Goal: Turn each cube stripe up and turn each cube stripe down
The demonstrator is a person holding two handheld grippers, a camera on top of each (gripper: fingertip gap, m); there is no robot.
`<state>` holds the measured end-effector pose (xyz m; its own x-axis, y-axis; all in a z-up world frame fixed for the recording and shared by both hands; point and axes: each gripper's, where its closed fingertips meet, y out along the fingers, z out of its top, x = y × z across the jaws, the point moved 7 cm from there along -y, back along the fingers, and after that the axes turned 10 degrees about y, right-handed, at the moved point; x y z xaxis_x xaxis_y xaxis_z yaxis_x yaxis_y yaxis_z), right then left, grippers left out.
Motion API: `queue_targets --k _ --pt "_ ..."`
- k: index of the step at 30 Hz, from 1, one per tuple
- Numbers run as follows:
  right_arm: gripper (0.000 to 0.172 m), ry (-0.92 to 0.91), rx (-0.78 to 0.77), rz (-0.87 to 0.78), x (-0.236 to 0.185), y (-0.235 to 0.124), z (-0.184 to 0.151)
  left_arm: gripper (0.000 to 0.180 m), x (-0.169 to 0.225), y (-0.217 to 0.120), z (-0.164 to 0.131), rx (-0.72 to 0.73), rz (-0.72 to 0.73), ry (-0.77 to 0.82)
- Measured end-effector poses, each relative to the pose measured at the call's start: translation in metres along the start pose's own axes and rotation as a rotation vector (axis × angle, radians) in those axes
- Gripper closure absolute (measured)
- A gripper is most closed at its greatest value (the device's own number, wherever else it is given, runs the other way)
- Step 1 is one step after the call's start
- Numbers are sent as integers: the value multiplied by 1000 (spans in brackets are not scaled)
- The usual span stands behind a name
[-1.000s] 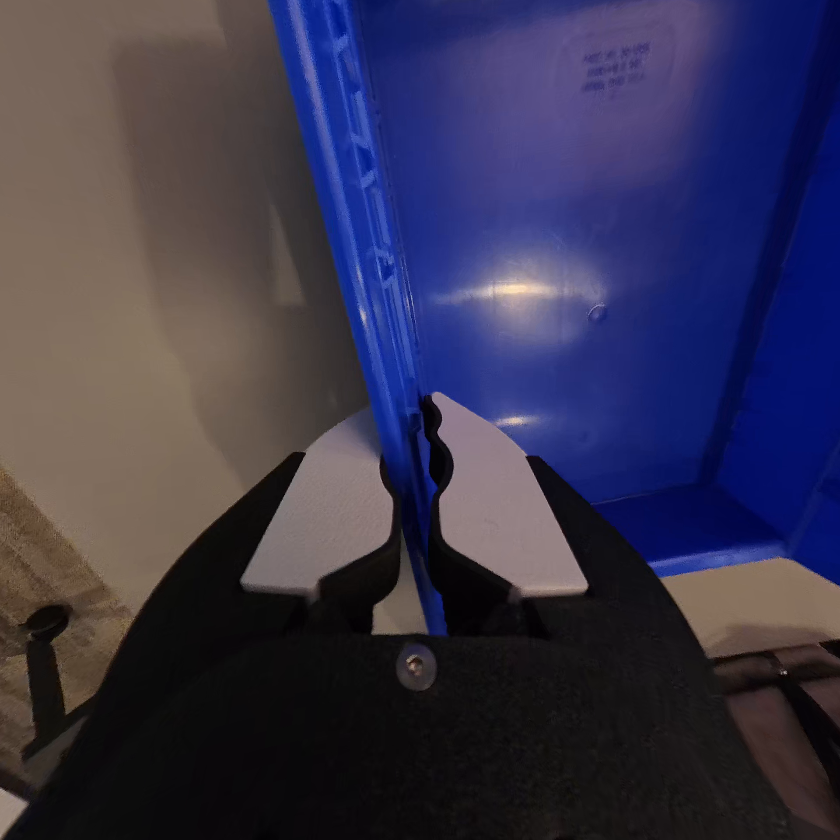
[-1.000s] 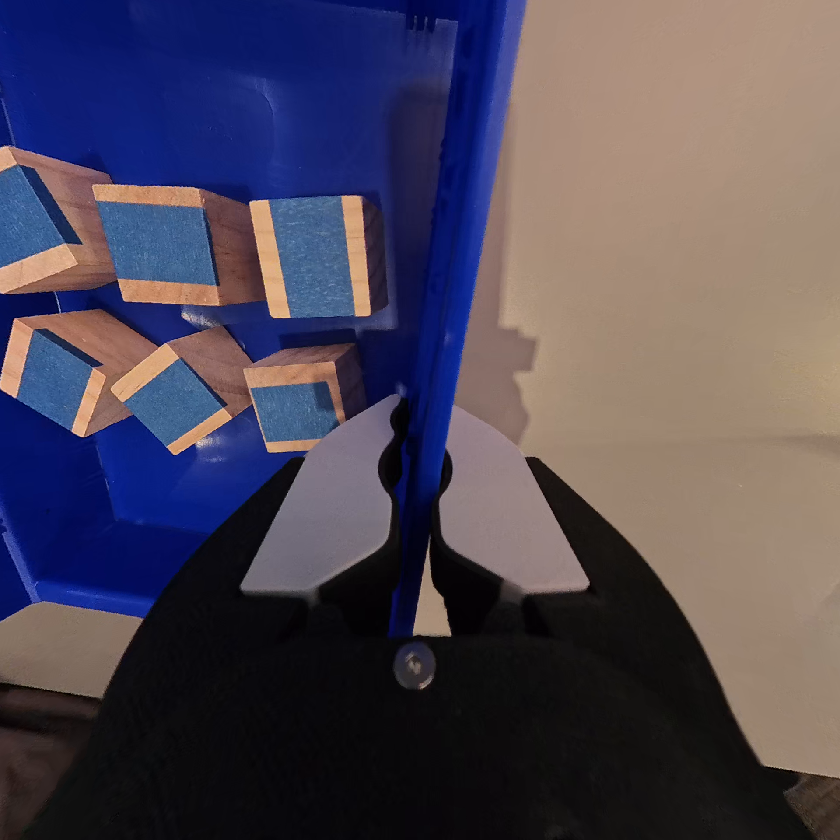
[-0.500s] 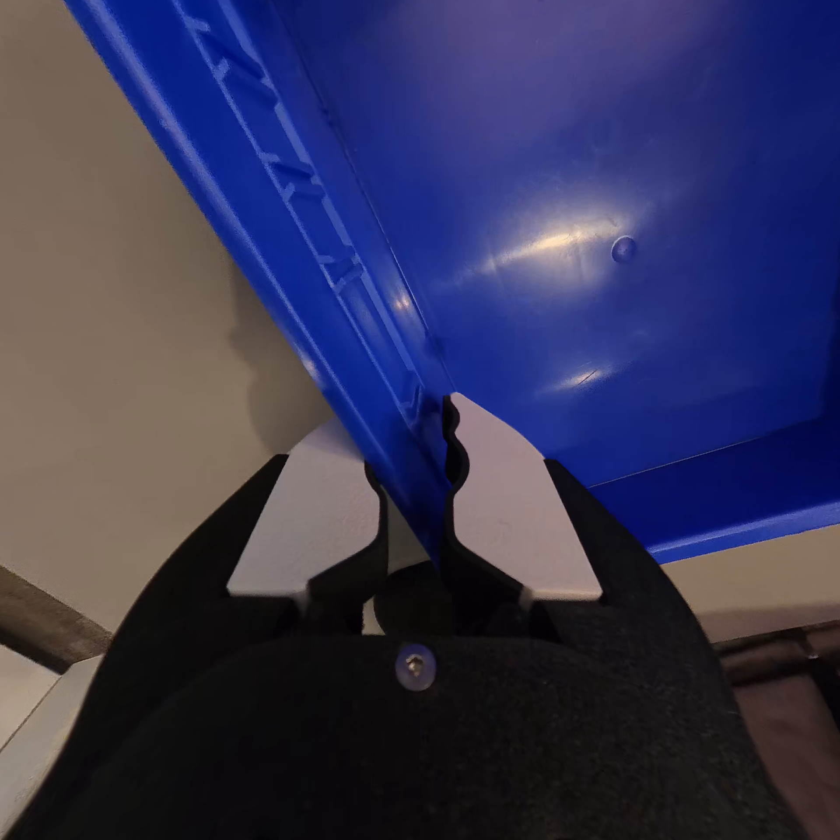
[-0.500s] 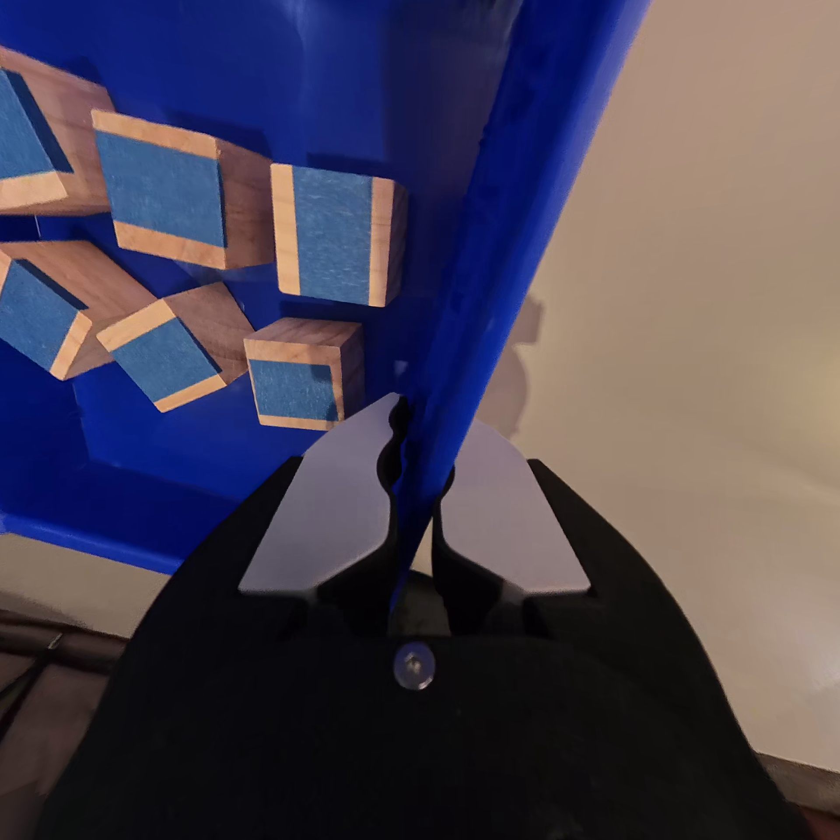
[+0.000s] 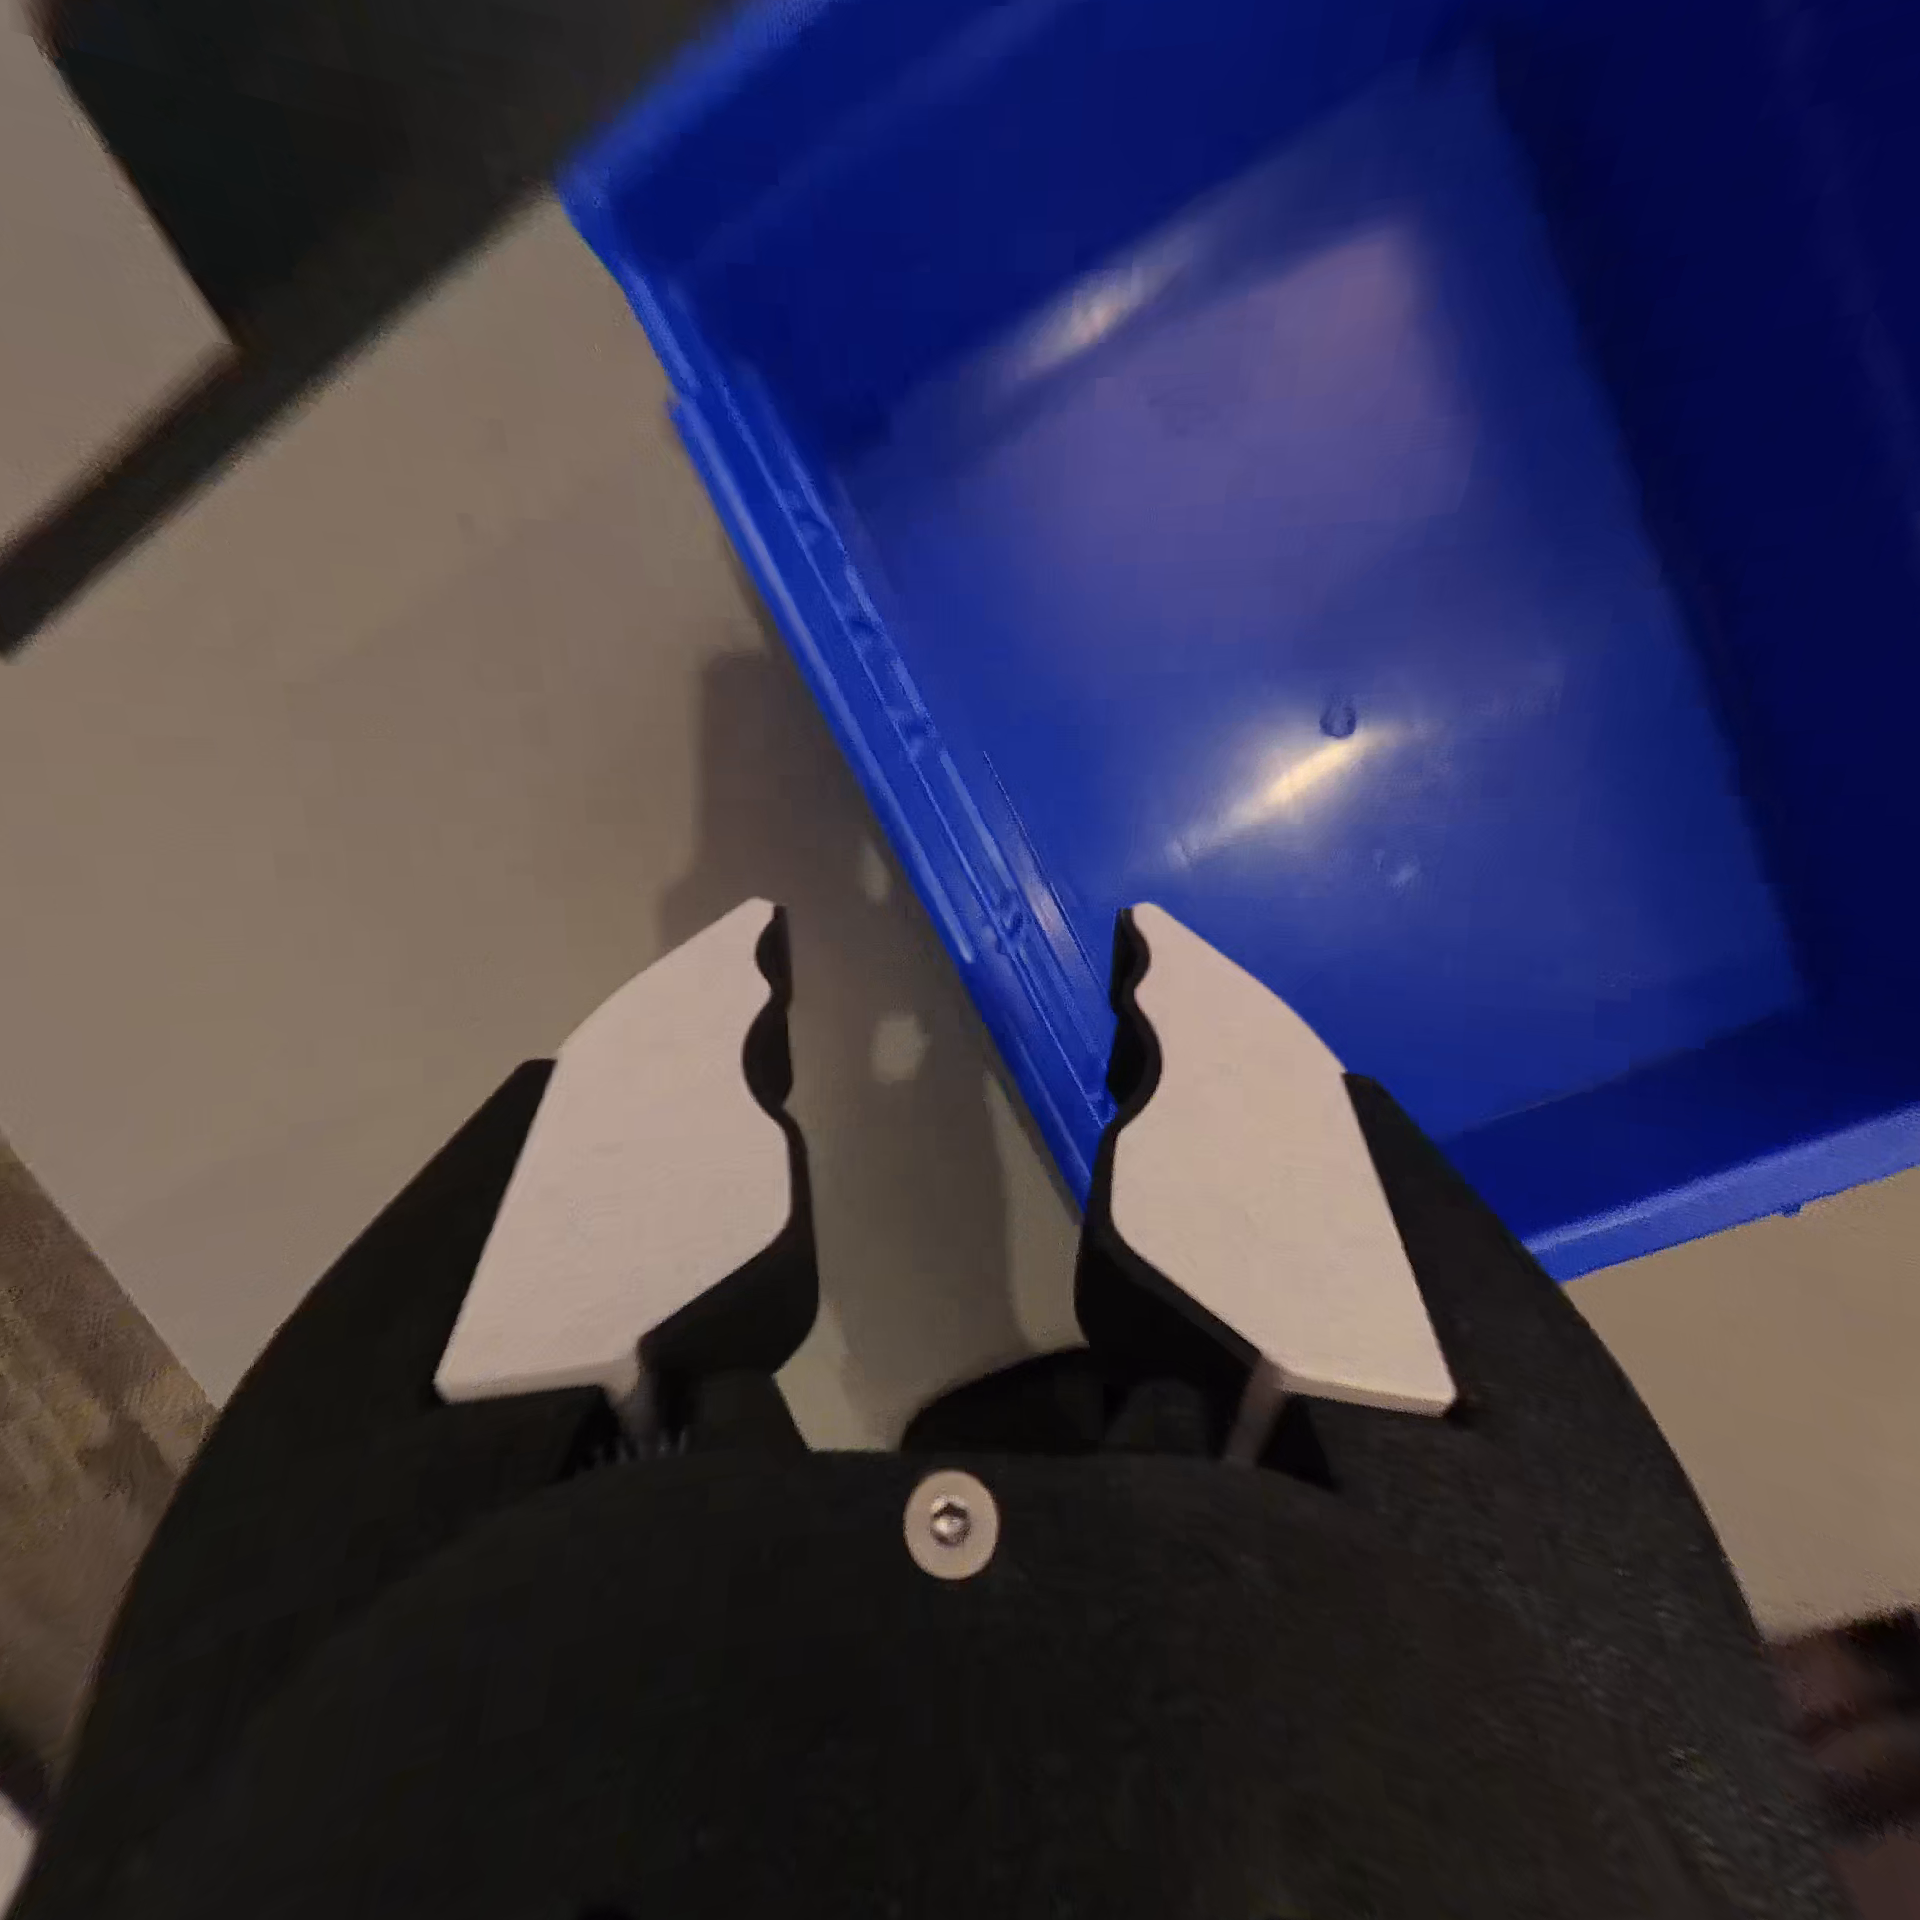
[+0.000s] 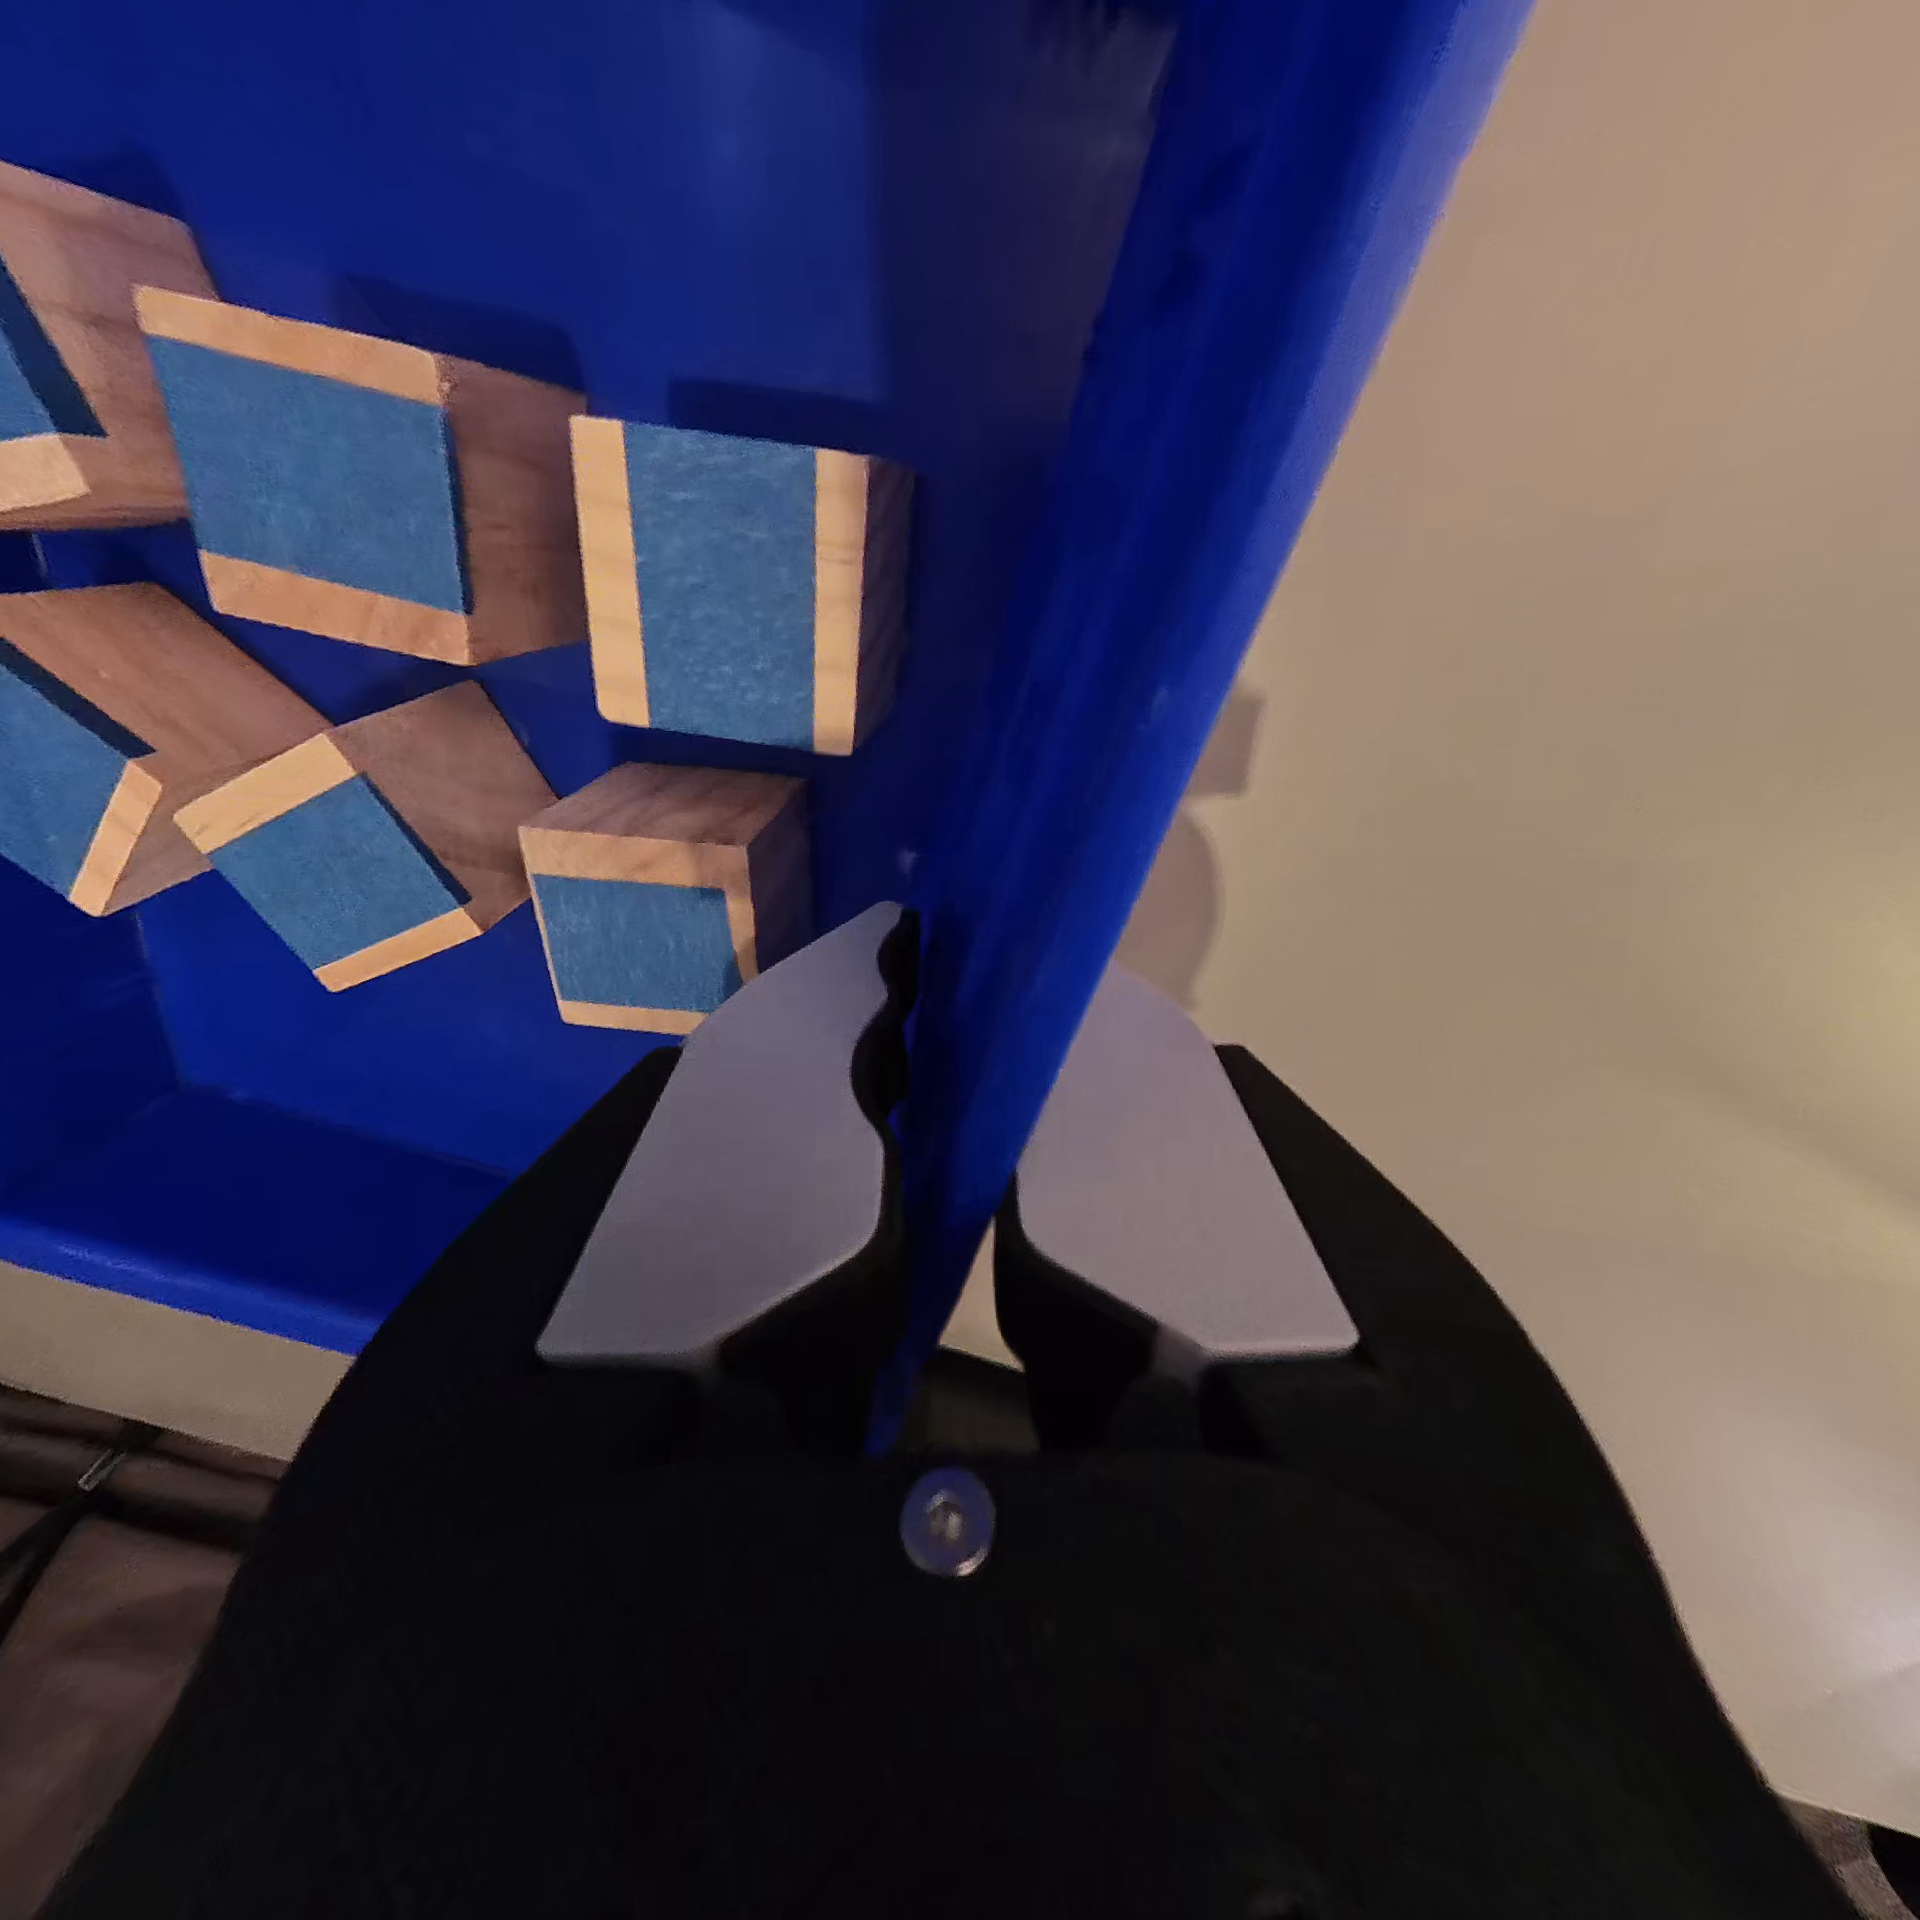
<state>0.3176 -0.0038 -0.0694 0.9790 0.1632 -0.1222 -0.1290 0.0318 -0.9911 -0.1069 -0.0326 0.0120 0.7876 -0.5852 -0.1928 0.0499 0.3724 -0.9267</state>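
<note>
In the left wrist view, the left gripper (image 5: 951, 935) has its fingers wide apart and holds nothing. The left wall of the glossy blue plastic bin (image 5: 1299, 623) passes between them, just beside the right pad; the left pad is clear of it. The bin stands on a beige table (image 5: 364, 779).

In the right wrist view, the right gripper (image 6: 977, 966) is clamped on the bin's right wall (image 6: 1164, 623). Inside the bin, to the left, lie wooden cubes with blue tape stripes (image 6: 727, 582), stripes facing the camera.

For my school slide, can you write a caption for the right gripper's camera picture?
The right gripper straddles the blue bin's wall beside wooden cubes with blue stripes up.
</note>
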Motion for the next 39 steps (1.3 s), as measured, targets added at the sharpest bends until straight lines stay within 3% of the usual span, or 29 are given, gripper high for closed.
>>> queue_targets --k 4,7,13,23,31,35,39 --pt "163 27 -44 32 0 7 4 120 -15 -40 14 290 134 -38" --pt "165 39 -73 18 -1 7 6 121 -31 -71 18 500 315 -66" --pt "165 56 -106 4 -2 8 7 128 -59 -114 -5 703 594 -153" --pt "166 22 -123 43 13 0 0 123 -84 -138 -33 816 629 -240" --pt "166 76 -117 -4 41 -55 -20 121 -95 -156 -51 906 598 -297" --pt "166 57 -84 -24 22 -102 -13 119 -101 -161 -59 940 580 -322" --pt "166 -28 -66 -26 -32 -129 13 120 -102 -163 -63 956 583 -327"
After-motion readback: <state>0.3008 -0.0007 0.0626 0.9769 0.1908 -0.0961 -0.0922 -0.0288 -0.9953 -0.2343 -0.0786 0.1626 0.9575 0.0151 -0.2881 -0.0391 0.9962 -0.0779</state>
